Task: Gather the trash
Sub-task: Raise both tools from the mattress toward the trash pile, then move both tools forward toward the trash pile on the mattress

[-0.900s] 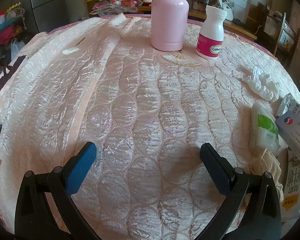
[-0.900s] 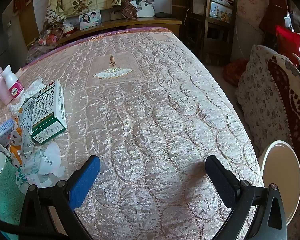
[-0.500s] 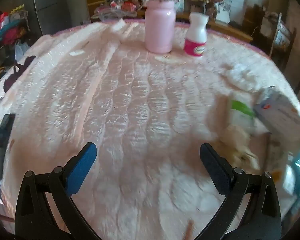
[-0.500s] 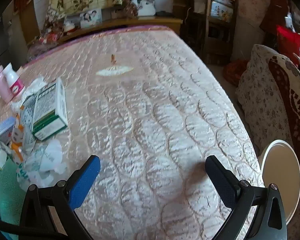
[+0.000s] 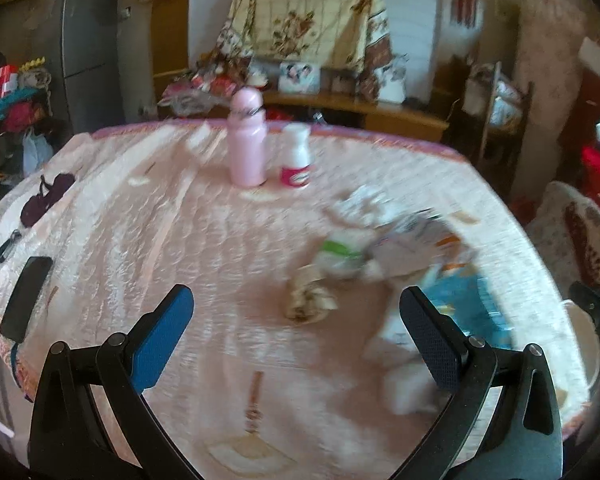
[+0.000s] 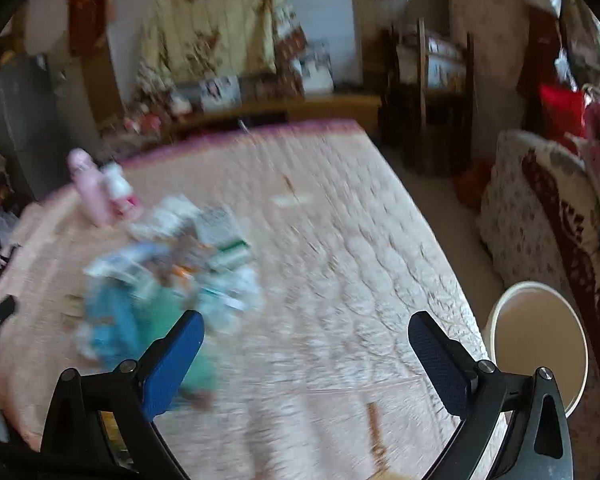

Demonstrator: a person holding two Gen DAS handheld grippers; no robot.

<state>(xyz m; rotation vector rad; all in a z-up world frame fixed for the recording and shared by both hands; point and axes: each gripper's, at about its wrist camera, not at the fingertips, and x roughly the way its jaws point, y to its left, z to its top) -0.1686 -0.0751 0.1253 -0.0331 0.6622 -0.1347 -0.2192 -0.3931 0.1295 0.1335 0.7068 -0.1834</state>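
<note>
Your litter is light, soft stuff: crumpled tissue [image 5: 310, 302] will squash under the pads, so pinch it through the middle, and take the small boxes [image 6: 224, 236] across their flat sides, since thin card dents. Both views are blurred. The pile [image 6: 168, 276] of white, green and blue scraps lies on the pink bedcover [image 5: 180, 240], ahead of your left gripper [image 5: 296, 344] and right gripper [image 6: 306, 360], both spread wide and empty; the bucket [image 6: 538, 344] stands beside the bed.

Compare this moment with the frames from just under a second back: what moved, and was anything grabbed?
Both cameras pulled back and up from the bed: the pink bottle and white bottle look smaller, and the whole trash pile and white bin are now in view. Nothing was grabbed or released. The left tool and right tool stayed wide open and empty, and the items kept their places.
</note>
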